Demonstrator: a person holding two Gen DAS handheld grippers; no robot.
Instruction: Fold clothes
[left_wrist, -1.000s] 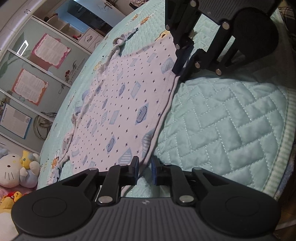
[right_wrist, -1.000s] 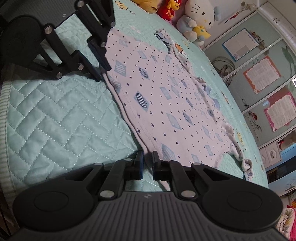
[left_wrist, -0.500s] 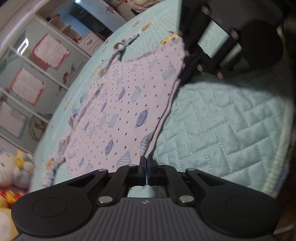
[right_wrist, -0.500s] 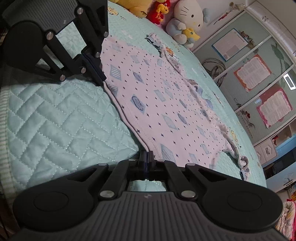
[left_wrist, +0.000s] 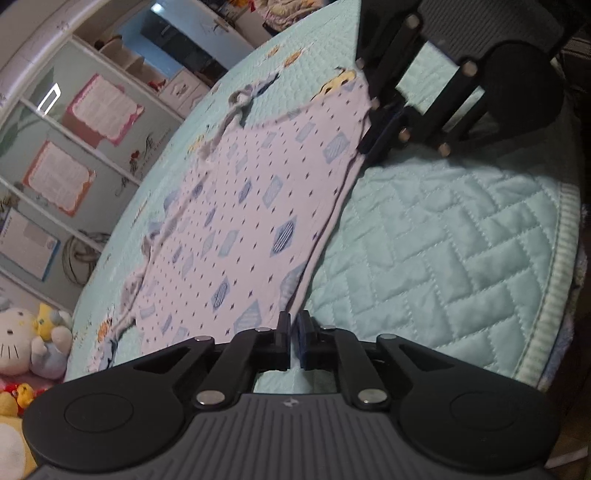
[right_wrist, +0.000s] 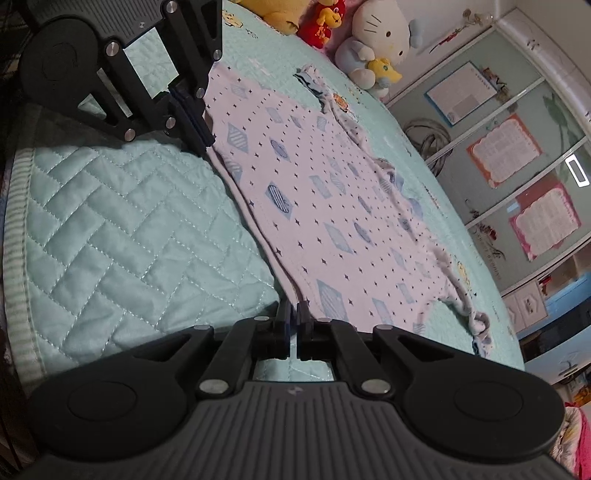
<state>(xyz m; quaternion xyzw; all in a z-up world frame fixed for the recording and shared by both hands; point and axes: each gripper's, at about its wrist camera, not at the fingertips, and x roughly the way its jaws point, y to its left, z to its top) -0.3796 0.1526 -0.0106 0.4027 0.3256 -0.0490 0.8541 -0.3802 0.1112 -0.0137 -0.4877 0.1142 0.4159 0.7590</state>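
Note:
A pale garment (left_wrist: 240, 221) with blue diamonds and small dark stars lies spread on the mint quilted bedspread (left_wrist: 443, 240). My left gripper (left_wrist: 294, 325) pinches one corner of its near hem; its jaws are opening slightly, with cloth still between the pads. The right gripper (left_wrist: 373, 147) shows at the hem's other end. In the right wrist view, the right gripper (right_wrist: 293, 317) is shut on its hem corner of the garment (right_wrist: 332, 206), and the left gripper (right_wrist: 201, 125) holds the far corner. The hem runs taut between them, slightly raised.
Plush toys (right_wrist: 380, 37) sit at the bed's far side, also plush toys (left_wrist: 22, 332) at the left wrist view's lower left. A wardrobe with posters (right_wrist: 517, 166) stands beyond the bed. The bedspread's ribbed edge (left_wrist: 554, 295) runs close behind the hem.
Both grippers' jaws, apart a second ago, have closed on the hem corners. The hem edge now stands a little off the bedspread and looks straighter.

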